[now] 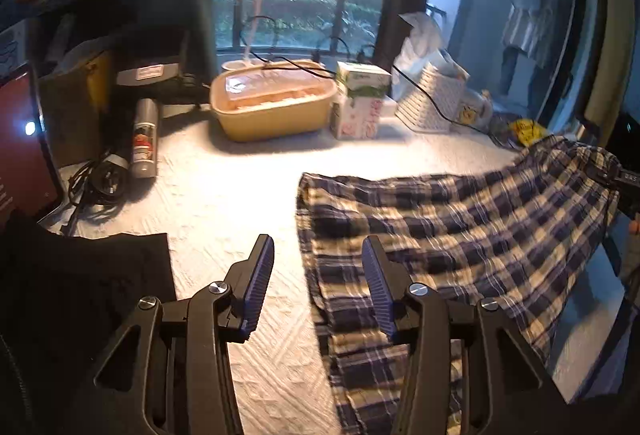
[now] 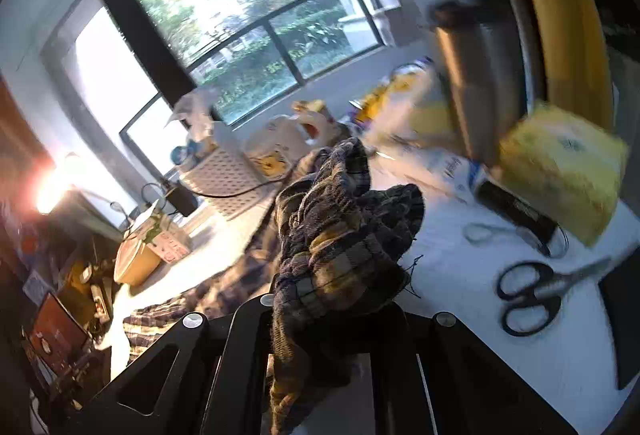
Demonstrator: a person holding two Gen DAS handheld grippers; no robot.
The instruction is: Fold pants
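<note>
The right gripper (image 2: 336,299) is clamped tight on a bunched wad of the plaid pants (image 1: 460,235), and in the right wrist view the cloth spills out over the closed jaws in a thick crumpled knot, hiding the pads entirely. From the left wrist view that held end is up off the tabletop (image 1: 224,203) near its right edge, the fabric rising in a slope toward the right, while the rest of the garment lies spread across the right half of the surface, one hem edge running down toward the near edge. The left gripper (image 1: 318,287) hangs above the near part of the tabletop with its jaws partly apart and nothing between them; its right finger sits over the near-left border of the plaid, the left one over bare white cloth. So this reads as the start of a fold: one end is taken, and the other is not yet secured. Next, I'd judge, the left gripper needs to drop onto that near edge and pinch it, so both ends travel together. The bunched grip on the right is a worry, since a wad like that may fold unevenly. Scissors (image 2: 532,295) lie near the right edge, and a black garment (image 1: 84,283) sits at the near-left corner, both clear of the plaid for now.
</note>
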